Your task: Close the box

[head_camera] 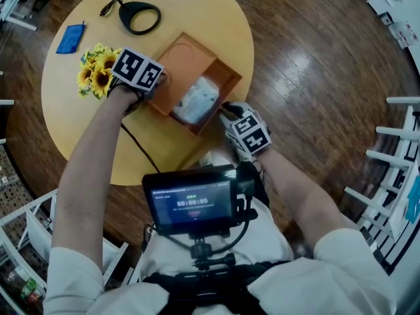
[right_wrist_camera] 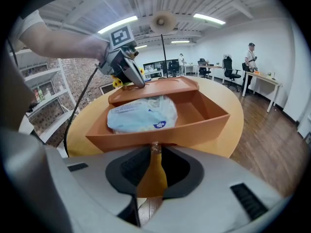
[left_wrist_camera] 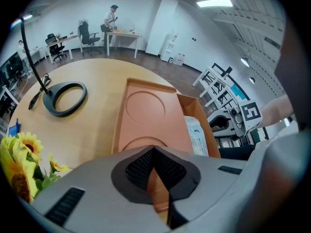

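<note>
An orange box (head_camera: 226, 84) sits open on the round wooden table (head_camera: 216, 12), with a white packet (head_camera: 197, 100) inside. Its lid (head_camera: 187, 61) is folded out to the left and shows two pressed circles. My left gripper (head_camera: 161, 84) is at the lid's outer edge, its jaws shut on that edge (left_wrist_camera: 154, 149). In the right gripper view the lid (right_wrist_camera: 155, 87) stands a little raised behind the packet (right_wrist_camera: 141, 114). My right gripper (head_camera: 226, 110) is shut, its tips (right_wrist_camera: 154, 147) at the box's near wall (right_wrist_camera: 160, 130) with nothing between them.
Sunflowers (head_camera: 98, 71) stand just left of my left gripper. A black ring stand (head_camera: 141, 17) with a cable and a blue card (head_camera: 70, 38) lie at the table's far side. A cable (head_camera: 141, 146) crosses the near table edge. White racks (head_camera: 400, 149) stand on the wood floor.
</note>
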`<state>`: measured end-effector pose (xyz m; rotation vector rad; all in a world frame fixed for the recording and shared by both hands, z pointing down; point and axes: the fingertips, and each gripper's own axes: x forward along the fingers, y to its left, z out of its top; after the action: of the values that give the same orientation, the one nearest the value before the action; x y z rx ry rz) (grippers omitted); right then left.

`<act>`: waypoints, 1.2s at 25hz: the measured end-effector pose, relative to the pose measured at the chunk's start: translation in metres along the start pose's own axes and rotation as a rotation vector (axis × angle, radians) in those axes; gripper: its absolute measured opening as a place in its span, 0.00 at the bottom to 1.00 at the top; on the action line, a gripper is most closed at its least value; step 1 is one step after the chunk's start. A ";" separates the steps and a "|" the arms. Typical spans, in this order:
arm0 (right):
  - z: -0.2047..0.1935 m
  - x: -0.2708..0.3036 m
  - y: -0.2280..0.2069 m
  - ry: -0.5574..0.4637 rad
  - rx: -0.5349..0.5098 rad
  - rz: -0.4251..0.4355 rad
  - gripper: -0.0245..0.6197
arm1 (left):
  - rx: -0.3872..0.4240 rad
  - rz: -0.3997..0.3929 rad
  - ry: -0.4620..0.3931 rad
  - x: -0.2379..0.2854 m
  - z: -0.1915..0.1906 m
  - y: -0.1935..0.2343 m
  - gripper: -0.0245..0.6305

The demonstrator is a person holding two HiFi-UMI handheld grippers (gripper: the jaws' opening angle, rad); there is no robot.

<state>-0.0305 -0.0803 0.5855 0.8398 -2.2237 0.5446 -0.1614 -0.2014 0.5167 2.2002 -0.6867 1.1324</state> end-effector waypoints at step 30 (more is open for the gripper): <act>0.066 0.056 0.009 -0.030 -0.068 0.039 0.16 | -0.030 -0.030 -0.037 0.000 -0.001 0.003 0.04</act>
<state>-0.0978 -0.1347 0.5800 0.7761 -2.2769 0.4749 -0.1640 -0.2033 0.5179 2.2038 -0.6798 1.0622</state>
